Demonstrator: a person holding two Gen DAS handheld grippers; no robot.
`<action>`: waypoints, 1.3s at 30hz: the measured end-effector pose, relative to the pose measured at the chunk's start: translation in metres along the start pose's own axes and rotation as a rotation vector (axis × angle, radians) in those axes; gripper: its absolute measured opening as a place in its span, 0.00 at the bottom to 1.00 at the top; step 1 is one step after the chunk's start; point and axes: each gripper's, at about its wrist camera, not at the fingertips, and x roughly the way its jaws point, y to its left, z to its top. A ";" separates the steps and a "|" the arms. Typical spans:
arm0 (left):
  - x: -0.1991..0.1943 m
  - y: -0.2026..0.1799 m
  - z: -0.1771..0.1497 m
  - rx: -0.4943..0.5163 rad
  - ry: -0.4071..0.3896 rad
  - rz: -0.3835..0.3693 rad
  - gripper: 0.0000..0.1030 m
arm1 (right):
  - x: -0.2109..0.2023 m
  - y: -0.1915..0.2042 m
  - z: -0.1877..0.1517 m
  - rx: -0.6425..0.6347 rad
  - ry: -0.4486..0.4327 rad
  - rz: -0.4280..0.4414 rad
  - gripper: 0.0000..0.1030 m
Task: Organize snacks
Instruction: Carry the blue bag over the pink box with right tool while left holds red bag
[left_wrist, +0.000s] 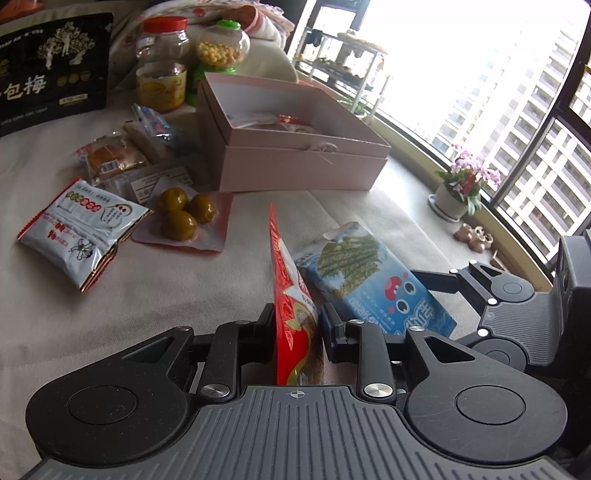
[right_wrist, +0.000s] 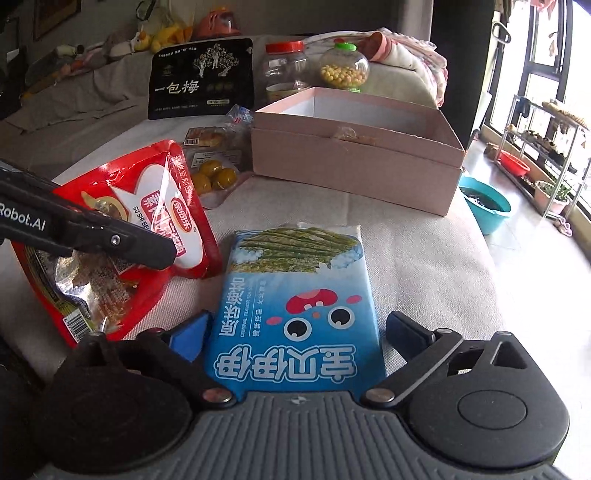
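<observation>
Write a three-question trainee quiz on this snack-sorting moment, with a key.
1. True or false: the left gripper is shut on the red pouch.
2. The right gripper straddles which pack? A) black plum bag B) blue seaweed pack C) white sachet
3. Fill in: the pink box stands with its top ____.

Key: 1 true; 2 B, jaws wide, not pressing; 3 open.
</observation>
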 end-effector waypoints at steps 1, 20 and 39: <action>0.000 0.001 0.000 -0.001 -0.001 0.001 0.29 | -0.001 -0.001 -0.001 0.006 0.001 0.001 0.99; -0.015 0.018 -0.003 -0.032 -0.039 0.068 0.29 | 0.006 -0.004 0.015 0.026 0.006 -0.013 0.91; -0.034 -0.027 0.019 0.119 -0.096 0.041 0.29 | -0.066 -0.006 0.057 -0.075 -0.179 -0.044 0.80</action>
